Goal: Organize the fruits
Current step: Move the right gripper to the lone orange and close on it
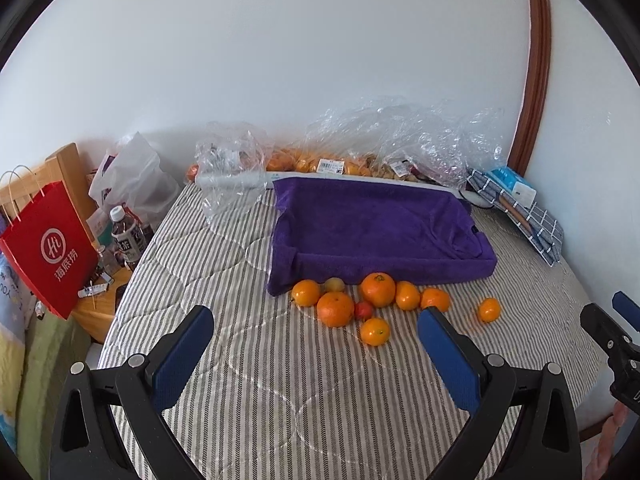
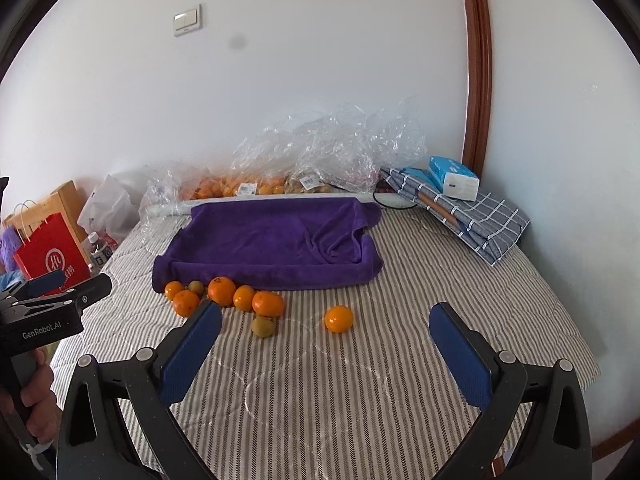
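Observation:
Several oranges (image 1: 378, 289) lie in a loose cluster on the striped mattress (image 1: 280, 400), against the front edge of a purple towel-lined tray (image 1: 376, 228). Among them are a small red fruit (image 1: 364, 310) and a small yellow-green fruit (image 1: 334, 284). One orange (image 2: 339, 319) sits alone to the right, and another yellow-green fruit (image 2: 263, 326) lies just in front of the cluster (image 2: 221, 291). My left gripper (image 1: 316, 318) hovers open before the cluster, holding nothing. My right gripper (image 2: 326, 310) is open and bare, facing the lone orange. The tray (image 2: 272, 240) holds no fruit.
Clear plastic bags with more oranges (image 1: 304, 164) line the wall behind the tray. A checked blue cloth (image 2: 480, 220) with a tissue pack (image 2: 454, 178) lies back right. A red paper bag (image 1: 48, 248) and a bottle (image 1: 128, 236) stand off the mattress's left edge. A hand (image 2: 36, 400) grips the left tool.

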`<state>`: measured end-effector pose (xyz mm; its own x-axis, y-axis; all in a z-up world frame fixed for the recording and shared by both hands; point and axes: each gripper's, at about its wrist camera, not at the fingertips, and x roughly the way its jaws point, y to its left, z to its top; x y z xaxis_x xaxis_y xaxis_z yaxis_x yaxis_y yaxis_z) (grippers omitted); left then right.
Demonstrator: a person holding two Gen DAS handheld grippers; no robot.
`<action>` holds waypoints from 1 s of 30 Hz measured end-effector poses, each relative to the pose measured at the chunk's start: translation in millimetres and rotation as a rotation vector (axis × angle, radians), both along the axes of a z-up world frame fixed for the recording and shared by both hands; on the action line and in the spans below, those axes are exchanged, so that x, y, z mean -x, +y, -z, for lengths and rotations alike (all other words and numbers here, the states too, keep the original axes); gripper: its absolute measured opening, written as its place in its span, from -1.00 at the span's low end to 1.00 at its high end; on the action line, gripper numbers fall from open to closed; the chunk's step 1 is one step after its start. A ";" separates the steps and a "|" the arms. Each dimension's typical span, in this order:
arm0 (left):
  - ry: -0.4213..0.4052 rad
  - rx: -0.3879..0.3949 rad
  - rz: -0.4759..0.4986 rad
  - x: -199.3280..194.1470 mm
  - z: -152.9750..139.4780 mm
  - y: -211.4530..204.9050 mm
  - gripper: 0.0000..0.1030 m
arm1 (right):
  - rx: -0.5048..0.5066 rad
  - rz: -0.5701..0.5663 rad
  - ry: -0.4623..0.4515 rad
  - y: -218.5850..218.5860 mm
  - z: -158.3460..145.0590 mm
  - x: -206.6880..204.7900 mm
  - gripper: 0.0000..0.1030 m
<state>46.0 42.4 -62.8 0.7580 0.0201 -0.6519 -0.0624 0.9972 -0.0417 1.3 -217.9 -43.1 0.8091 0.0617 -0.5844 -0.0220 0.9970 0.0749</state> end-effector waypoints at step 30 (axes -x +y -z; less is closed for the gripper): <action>0.169 0.046 0.026 -73.1 96.1 38.2 0.91 | -0.045 0.020 0.268 -6.2 131.8 -106.8 0.44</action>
